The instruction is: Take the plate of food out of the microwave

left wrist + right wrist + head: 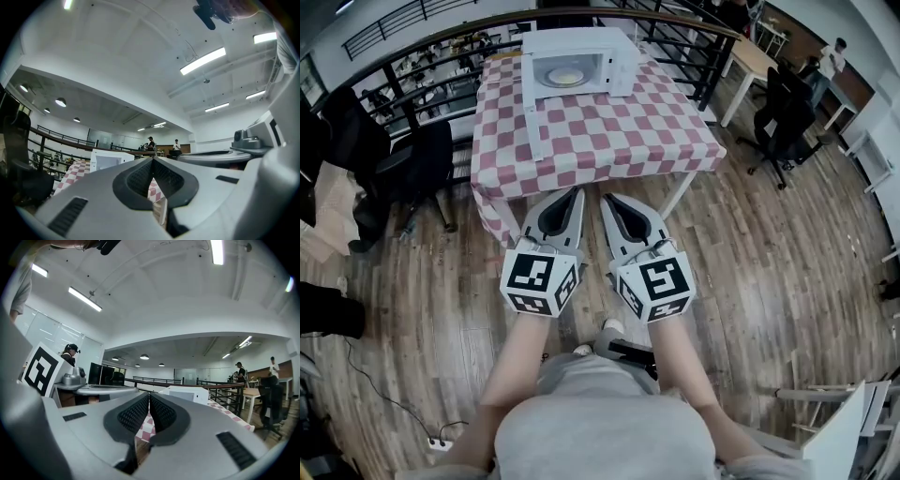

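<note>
Sitting inside the open microwave (581,42) on the checked table (600,141), the plate of food (565,77) lies well apart from the left gripper (578,192) and right gripper (606,199). Both are closed tight, holding nothing.

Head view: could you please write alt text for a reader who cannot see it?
A person holds the left gripper and right gripper, both shut and empty, side by side over a wooden floor, pointing at a table with a checked cloth. On it a white microwave stands open, a plate of food inside.
</note>
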Demonstrator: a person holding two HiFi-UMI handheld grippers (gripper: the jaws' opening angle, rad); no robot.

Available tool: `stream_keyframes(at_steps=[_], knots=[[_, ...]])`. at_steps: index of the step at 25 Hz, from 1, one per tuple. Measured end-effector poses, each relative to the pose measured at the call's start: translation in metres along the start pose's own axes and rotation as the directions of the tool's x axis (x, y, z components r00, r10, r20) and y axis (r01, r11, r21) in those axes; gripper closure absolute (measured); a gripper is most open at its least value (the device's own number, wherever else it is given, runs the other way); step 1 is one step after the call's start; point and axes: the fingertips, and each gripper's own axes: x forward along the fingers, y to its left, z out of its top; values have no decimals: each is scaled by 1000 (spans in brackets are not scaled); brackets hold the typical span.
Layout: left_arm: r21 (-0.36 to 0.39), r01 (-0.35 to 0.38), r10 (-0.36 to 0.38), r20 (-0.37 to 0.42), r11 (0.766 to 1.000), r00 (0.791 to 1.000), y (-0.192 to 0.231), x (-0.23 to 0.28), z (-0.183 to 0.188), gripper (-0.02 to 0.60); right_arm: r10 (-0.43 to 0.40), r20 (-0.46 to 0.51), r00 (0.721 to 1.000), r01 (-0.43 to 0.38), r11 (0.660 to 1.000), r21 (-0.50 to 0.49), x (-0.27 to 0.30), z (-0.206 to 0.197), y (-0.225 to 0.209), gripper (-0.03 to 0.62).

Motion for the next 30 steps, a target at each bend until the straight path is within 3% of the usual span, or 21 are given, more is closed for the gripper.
stream_keyframes(at_steps=[12, 30], knots=[[-7, -2, 2, -30, 1000, 1000, 23, 38, -14, 581, -15, -18, 1000, 16, 999, 32, 34, -16, -29, 566], [-21, -56, 55, -37, 998, 998, 71, 120, -26, 581, 33, -29, 999, -32, 999, 24, 111, -30, -86, 566]])
